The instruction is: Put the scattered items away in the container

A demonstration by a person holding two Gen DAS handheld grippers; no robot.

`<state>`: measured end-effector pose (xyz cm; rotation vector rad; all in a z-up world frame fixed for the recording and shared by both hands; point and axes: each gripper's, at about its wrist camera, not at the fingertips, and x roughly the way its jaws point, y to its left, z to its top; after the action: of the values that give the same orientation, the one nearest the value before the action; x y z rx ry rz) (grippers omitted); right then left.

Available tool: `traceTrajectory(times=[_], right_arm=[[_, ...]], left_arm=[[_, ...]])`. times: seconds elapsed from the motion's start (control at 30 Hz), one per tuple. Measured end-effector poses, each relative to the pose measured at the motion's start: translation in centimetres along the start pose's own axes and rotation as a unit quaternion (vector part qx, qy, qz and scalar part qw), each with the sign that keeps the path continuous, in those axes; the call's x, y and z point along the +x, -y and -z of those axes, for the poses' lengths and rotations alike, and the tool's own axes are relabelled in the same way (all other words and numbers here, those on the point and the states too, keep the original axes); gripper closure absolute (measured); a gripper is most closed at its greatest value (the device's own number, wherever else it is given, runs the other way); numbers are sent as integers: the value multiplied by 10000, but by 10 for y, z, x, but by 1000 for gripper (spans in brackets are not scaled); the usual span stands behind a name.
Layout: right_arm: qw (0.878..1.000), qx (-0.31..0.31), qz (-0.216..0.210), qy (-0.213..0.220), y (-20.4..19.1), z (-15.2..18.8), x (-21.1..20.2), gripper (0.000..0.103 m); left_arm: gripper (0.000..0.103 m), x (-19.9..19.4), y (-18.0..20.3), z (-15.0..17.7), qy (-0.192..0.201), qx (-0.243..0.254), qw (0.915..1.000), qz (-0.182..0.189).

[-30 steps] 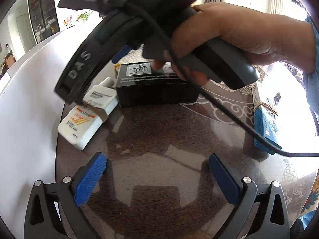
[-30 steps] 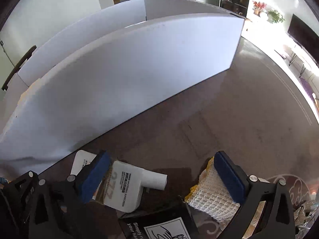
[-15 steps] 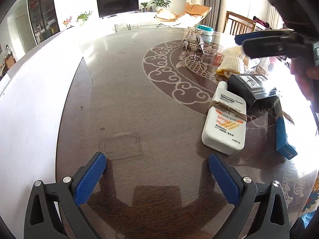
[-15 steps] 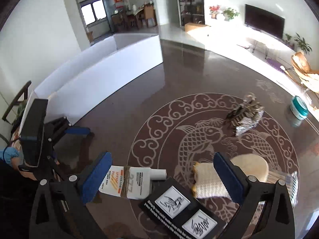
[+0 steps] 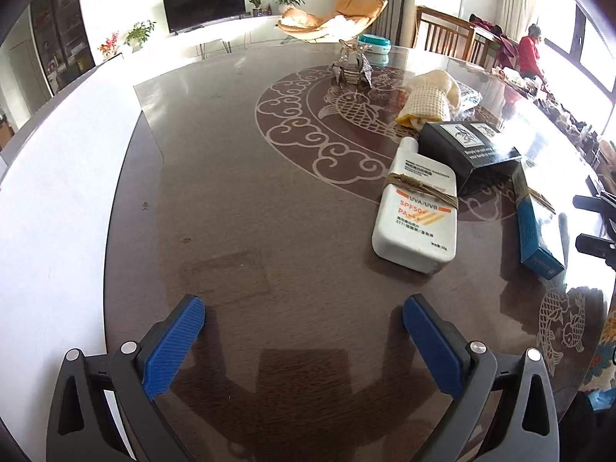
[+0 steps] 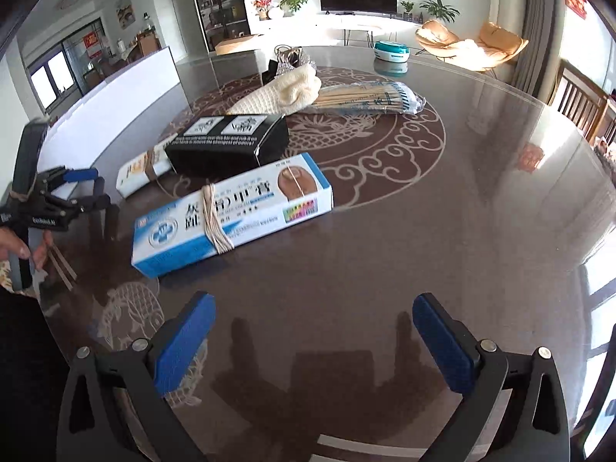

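A white sunscreen bottle [image 5: 417,219] lies on the dark table, ahead and right of my open, empty left gripper [image 5: 304,331]. Behind it lie a black box [image 5: 467,150], a cream knitted cloth [image 5: 429,102] and a blue-white box [image 5: 537,231]. In the right wrist view the blue-white box [image 6: 231,211] lies just ahead-left of my open, empty right gripper [image 6: 313,331], with the black box [image 6: 231,144], the bottle [image 6: 142,171], the cloth [image 6: 285,90] and a pack of chopsticks [image 6: 365,96] beyond. The white container wall [image 5: 50,208] runs along the left.
A metal ornament [image 5: 352,67] and a teal-white tub [image 5: 373,44] stand at the table's far side. My left gripper shows in the right wrist view [image 6: 82,188] at the left edge. The table edge curves close on the right [image 6: 577,231].
My right gripper has pulled back from above the items and swung right to the table's near side. The left view, blocked by it earlier, now shows the items.
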<state>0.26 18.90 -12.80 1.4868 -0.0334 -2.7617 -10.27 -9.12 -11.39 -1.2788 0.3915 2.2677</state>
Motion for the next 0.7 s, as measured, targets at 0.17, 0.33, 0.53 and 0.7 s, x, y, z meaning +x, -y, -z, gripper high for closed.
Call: traceTrajectory(times=[0.17, 0.33, 0.53, 0.7], right_arm=[[9995, -134, 125, 249, 1, 14, 14, 0], [9994, -136, 132, 284, 0, 16, 16, 0], [9994, -147, 124, 288, -2, 15, 17, 0], [9994, -146, 124, 288, -3, 15, 17, 0]], left_arm=[[0, -5, 36, 1, -435, 985, 9928, 520], [0, -1, 48, -6, -467, 915, 9935, 485], [0, 14, 47, -29, -699, 835, 9932, 413], [0, 25, 63, -50, -737, 1217, 9880, 596]])
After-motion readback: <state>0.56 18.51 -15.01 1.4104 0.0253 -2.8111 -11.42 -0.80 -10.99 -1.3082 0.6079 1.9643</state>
